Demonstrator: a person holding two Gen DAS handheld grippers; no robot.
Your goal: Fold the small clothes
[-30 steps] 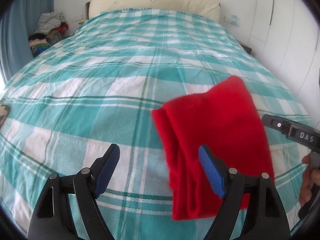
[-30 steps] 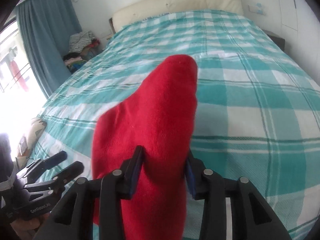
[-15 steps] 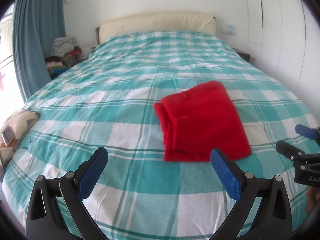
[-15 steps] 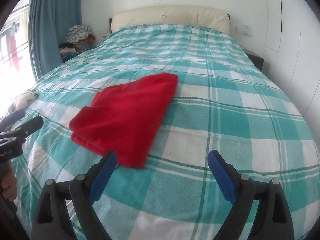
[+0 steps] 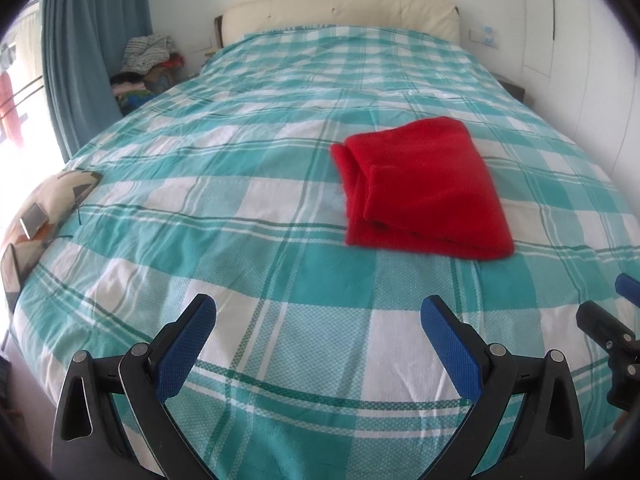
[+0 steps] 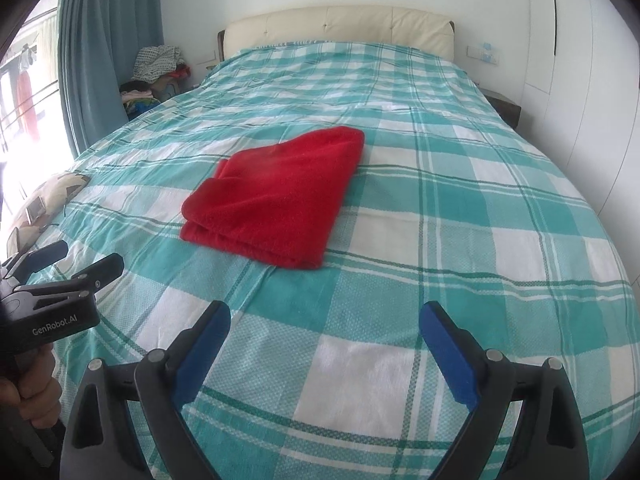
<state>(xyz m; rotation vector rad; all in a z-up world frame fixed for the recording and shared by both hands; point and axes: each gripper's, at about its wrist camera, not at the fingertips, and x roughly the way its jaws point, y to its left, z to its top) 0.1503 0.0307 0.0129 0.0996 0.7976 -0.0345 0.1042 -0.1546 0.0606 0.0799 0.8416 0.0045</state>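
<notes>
1. Left tongs (image 5: 318,322): released, blue pads spread wide, nothing between them.
2. Right tongs (image 6: 325,328): released, likewise spread wide with nothing between them.
3. Red garment (image 5: 424,188): folded, flat on the checked bed (image 5: 248,168), ahead of both tongs, apart from them; right of the left tongs' line, left of the right tongs' line.

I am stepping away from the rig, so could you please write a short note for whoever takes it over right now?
Left gripper: open, empty, held above the near end of the bed.
Right gripper: open, empty, likewise clear of the cloth.
Red fleece garment: lies folded in layers on the teal plaid bedspread, mid-bed, touched by neither gripper.
Done: this piece looks folded and set down.
Left: perhaps square the uneven left edge. A pile of clothes sits beside the headboard; I cannot tell whether it belongs to the job.
</notes>
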